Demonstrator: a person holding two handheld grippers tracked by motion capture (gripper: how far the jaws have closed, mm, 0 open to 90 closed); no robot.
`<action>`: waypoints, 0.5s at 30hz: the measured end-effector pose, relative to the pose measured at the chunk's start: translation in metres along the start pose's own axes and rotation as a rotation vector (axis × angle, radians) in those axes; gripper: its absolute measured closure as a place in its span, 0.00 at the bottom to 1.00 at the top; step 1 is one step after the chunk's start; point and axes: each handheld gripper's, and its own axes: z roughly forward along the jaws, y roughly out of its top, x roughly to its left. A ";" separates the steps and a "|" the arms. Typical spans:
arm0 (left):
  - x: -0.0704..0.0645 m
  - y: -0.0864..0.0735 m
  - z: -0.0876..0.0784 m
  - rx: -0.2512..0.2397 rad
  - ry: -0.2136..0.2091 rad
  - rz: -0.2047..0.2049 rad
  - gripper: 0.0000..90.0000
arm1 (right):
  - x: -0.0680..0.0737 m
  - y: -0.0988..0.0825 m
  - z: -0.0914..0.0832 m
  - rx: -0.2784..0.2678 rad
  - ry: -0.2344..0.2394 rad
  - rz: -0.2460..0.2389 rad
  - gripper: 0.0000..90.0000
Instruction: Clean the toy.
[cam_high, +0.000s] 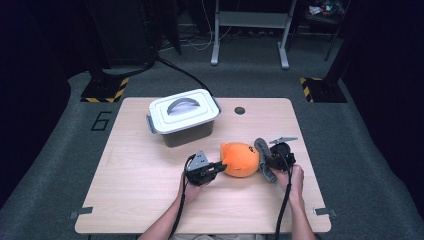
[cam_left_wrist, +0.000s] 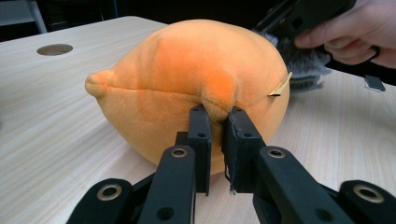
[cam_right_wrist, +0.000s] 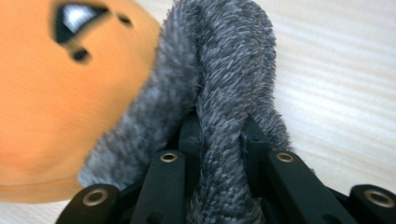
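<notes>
Wooden table (cam_high: 140, 175), orange plush toy (cam_high: 241, 159) gripped from both sides.
We see the left gripper (cam_high: 216, 167) pinching an orange fold, and the right gripper (cam_high: 266, 162) clamped on its grey furry part (cam_high: 262, 150).

Right claw (cam_right_wrist: 219, 135) clamped on grey fur (cam_right_wrist: 224, 70), orange plush (cam_right_wrist: 60, 102) beside

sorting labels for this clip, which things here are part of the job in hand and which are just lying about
In the job:
- orange plush toy, pinched by left hand-held gripper
- its grey furry part, clamped by right hand-held gripper

Lying about:
- lidded grey box
- table
</notes>
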 end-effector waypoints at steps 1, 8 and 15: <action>0.000 0.000 0.000 -0.001 0.000 -0.001 0.91 | 0.000 -0.003 0.006 0.014 0.000 0.004 0.84; 0.000 0.000 0.000 0.000 0.003 0.000 0.90 | -0.002 -0.007 0.013 0.028 0.006 -0.001 0.84; 0.001 -0.001 -0.001 0.000 0.005 -0.008 0.90 | -0.008 -0.004 -0.010 -0.027 -0.026 0.009 0.84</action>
